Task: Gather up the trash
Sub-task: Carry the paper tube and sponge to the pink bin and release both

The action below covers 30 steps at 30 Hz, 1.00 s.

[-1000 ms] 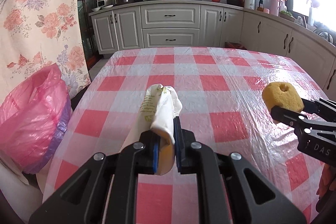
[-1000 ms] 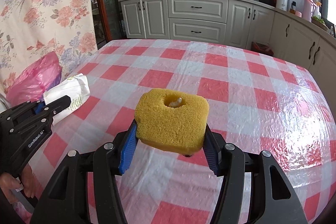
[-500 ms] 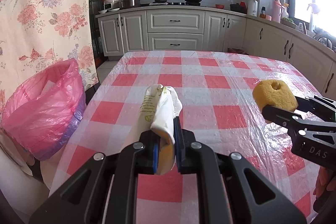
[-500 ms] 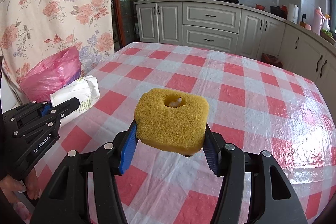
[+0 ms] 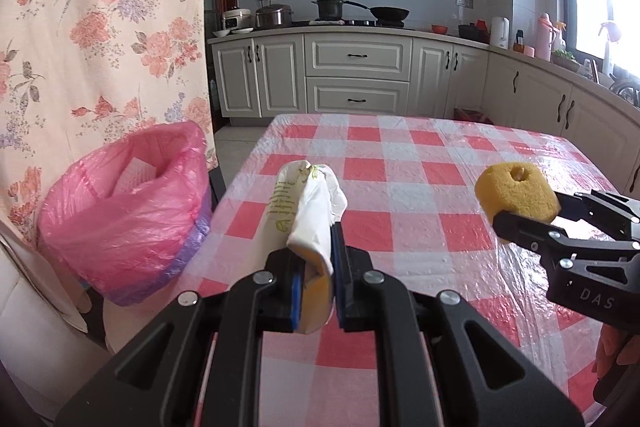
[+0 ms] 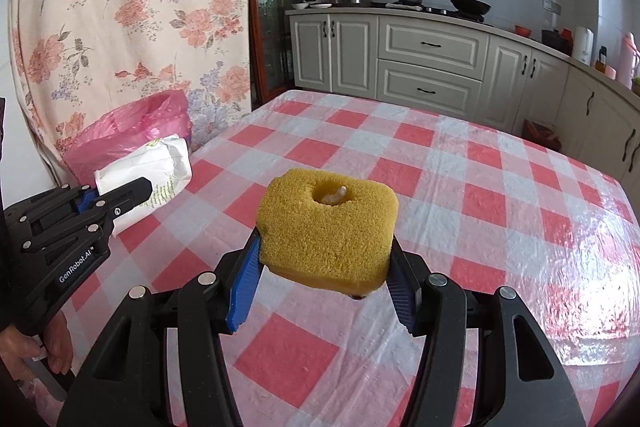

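My left gripper (image 5: 316, 259) is shut on a crumpled white paper wrapper (image 5: 308, 211) with green print, held above the table's left edge. The same wrapper (image 6: 156, 167) and left gripper (image 6: 116, 197) show at the left of the right wrist view. My right gripper (image 6: 326, 259) is shut on a yellow sponge block (image 6: 328, 223) with a round hole on top, held above the checked table; it appears as the sponge (image 5: 516, 193) at the right of the left wrist view. A bin lined with a pink bag (image 5: 124, 211) stands left of the table, some paper inside.
The table wears a red-and-white checked cloth (image 6: 460, 195) under clear plastic. A floral curtain (image 5: 100, 27) hangs behind the pink bag (image 6: 132, 131). White kitchen cabinets (image 5: 356, 79) and a stove with pots line the far wall. A hand (image 6: 24, 351) grips the left tool.
Both grippers have drawn back and up from the table, each keeping its load. The pink-lined bin has come further into view at the left.
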Tool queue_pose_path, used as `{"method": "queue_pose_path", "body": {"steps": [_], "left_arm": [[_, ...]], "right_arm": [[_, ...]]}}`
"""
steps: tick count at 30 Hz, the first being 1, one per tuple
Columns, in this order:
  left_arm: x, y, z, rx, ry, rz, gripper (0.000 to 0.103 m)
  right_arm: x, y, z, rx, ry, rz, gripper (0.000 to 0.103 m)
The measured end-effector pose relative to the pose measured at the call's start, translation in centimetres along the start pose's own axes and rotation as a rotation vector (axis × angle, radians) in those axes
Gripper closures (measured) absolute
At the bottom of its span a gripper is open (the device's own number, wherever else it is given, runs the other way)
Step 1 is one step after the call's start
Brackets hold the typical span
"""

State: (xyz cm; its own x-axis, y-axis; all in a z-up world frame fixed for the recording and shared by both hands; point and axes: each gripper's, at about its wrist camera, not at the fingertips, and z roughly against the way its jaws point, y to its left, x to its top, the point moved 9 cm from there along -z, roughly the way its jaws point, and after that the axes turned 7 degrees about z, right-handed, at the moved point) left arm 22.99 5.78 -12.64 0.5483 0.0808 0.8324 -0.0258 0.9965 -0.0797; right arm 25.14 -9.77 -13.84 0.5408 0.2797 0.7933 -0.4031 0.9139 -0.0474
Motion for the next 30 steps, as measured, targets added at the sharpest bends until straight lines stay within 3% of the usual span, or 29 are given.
{"method": "queue_pose_path", "body": {"steps": [12, 30], "left_arm": [[3.3, 4.9, 3.1, 0.081, -0.095, 0.037, 0.091], [8.9, 19.9, 4.8, 0.263, -0.162, 0.184, 0.091]], "right_arm": [[4.4, 5.5, -0.4, 0.082, -0.062, 0.106, 0.048], [14.1, 16.2, -5.1, 0.272, -0.138, 0.218, 0.048]]}}
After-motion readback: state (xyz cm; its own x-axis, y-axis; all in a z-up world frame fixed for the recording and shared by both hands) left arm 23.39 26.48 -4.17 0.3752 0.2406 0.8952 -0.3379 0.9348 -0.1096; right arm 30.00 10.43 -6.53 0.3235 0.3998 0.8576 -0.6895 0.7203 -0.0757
